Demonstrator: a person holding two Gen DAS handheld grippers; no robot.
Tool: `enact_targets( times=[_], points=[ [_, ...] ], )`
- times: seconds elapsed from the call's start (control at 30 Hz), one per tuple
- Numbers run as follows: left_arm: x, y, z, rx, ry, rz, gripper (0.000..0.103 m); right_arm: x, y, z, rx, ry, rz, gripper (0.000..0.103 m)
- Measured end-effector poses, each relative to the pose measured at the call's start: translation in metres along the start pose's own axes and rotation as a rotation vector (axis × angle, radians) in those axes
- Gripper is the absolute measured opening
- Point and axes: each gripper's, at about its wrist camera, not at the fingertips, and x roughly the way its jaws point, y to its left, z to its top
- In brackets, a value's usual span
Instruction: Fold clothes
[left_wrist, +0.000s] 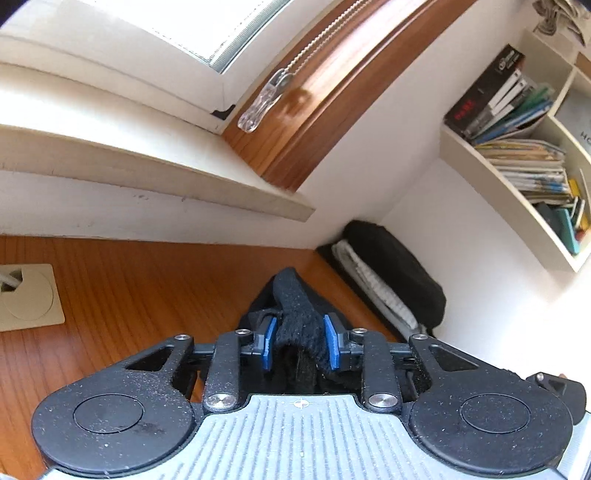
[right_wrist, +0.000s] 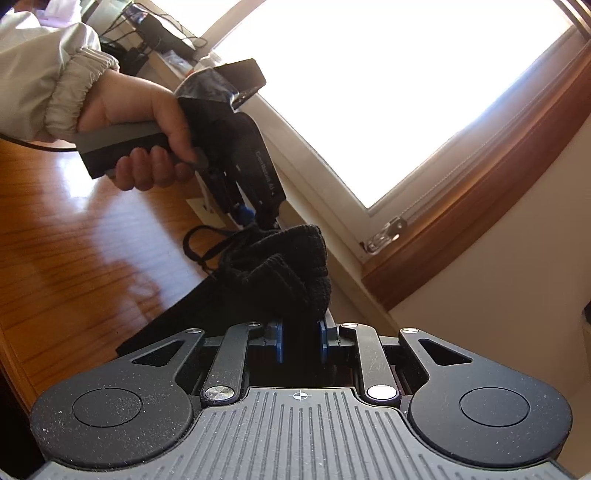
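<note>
Black knit garment (left_wrist: 295, 317) is pinched in both claws at once, lifted above the wooden worktop (left_wrist: 122, 291). Left claw (left_wrist: 298, 341) has its blue pads (left_wrist: 270, 341) squeezed onto a thick ribbed fold of the knit, and the right claw (right_wrist: 300, 341) is clamped on another bunch of the same fabric, which humps up just ahead of it. In the right wrist view you can see the person's hand (right_wrist: 147, 122) in a pale cuffed sleeve (right_wrist: 48, 74) gripping the handle of the left claw, whose tips bite the far end of the knit. A thin black cord (right_wrist: 207, 247) loops off the fabric there. Further out, a folded black pile with a white layer in it (left_wrist: 391, 277) sits at the worktop's far right corner against the wall, under a white bookshelf (left_wrist: 517, 177). A beige cable grommet (left_wrist: 27, 295) sits near the left edge, below the window sill (left_wrist: 147, 184).
</note>
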Motion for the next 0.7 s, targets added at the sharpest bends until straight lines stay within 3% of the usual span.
enact_targets(
  times=[0.07, 0.13, 0.3, 0.43, 0.6, 0.7],
  points=[
    [-0.002, 0.002, 0.0, 0.005, -0.001, 0.023, 0.04, -0.001, -0.009, -0.001, 0.068, -0.008, 0.006, 0.019],
    [-0.004, 0.004, 0.0, 0.009, -0.003, 0.047, 0.061, -0.002, -0.018, -0.002, 0.13, -0.018, 0.01, 0.019],
    [-0.008, 0.009, 0.001, 0.021, -0.006, 0.105, 0.062, 0.006, -0.019, -0.007, 0.164, -0.02, 0.031, 0.019],
    [-0.012, 0.013, 0.002, 0.028, -0.008, 0.149, 0.072, 0.012, -0.014, -0.005, 0.173, -0.016, 0.018, 0.019],
    [-0.008, 0.021, -0.001, -0.081, 0.015, 0.086, 0.073, 0.02, -0.039, -0.006, 0.316, -0.032, -0.07, 0.019],
    [-0.005, 0.025, -0.003, -0.146, 0.028, 0.048, 0.075, 0.022, -0.055, -0.013, 0.421, -0.037, -0.079, 0.019]
  ],
)
